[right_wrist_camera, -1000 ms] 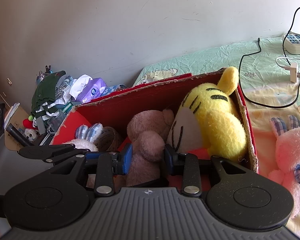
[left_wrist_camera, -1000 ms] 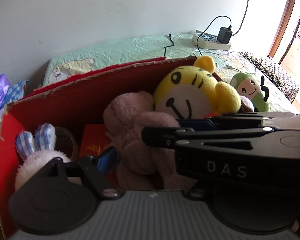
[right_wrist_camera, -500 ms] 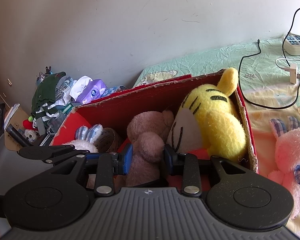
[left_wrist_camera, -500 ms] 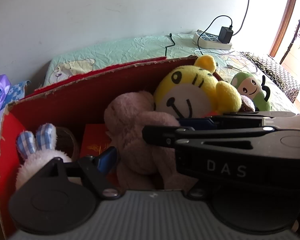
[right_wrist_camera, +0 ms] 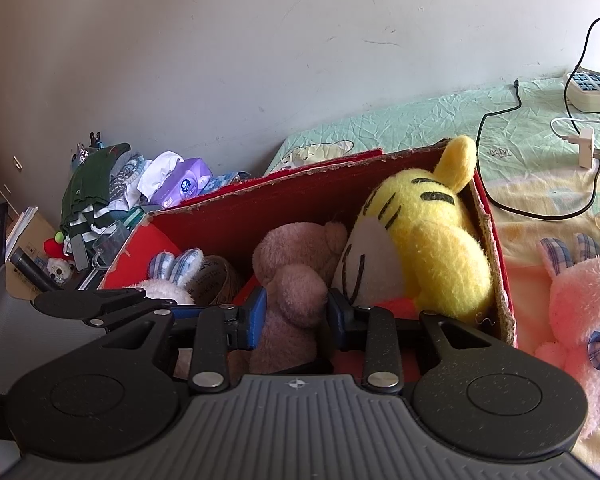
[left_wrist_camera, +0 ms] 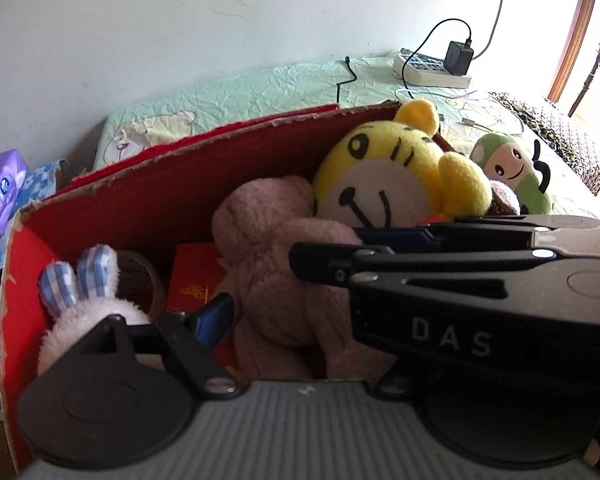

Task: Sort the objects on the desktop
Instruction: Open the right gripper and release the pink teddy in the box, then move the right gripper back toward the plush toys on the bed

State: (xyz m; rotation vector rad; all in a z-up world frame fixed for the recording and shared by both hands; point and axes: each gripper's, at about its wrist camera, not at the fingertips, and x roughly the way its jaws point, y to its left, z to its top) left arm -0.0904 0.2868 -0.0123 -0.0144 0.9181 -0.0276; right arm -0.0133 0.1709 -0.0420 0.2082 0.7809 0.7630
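A red cardboard box [left_wrist_camera: 140, 208] [right_wrist_camera: 260, 208] holds a brownish-pink plush bear [left_wrist_camera: 268, 240] [right_wrist_camera: 296, 256], a yellow tiger plush [left_wrist_camera: 384, 176] [right_wrist_camera: 428, 248] and a white bunny with checked ears [left_wrist_camera: 80, 304] [right_wrist_camera: 172, 272]. My right gripper [right_wrist_camera: 294, 312] [left_wrist_camera: 328, 244] is shut on one limb of the bear, a blue pad on each side. My left gripper [left_wrist_camera: 300, 320] straddles the bear's lower body with its jaws wide. Its left pad [left_wrist_camera: 216, 316] is beside the bear's flank. Its other finger is hidden behind the right gripper, so contact is unclear.
A red packet [left_wrist_camera: 196, 276] and a brown round thing [left_wrist_camera: 140, 280] lie in the box. On the bedsheet are a green plush [left_wrist_camera: 512, 172], a pink bunny [right_wrist_camera: 580, 312], a power strip [left_wrist_camera: 432, 68] and cables. Tissues [right_wrist_camera: 184, 184] and clothes are piled left of the box.
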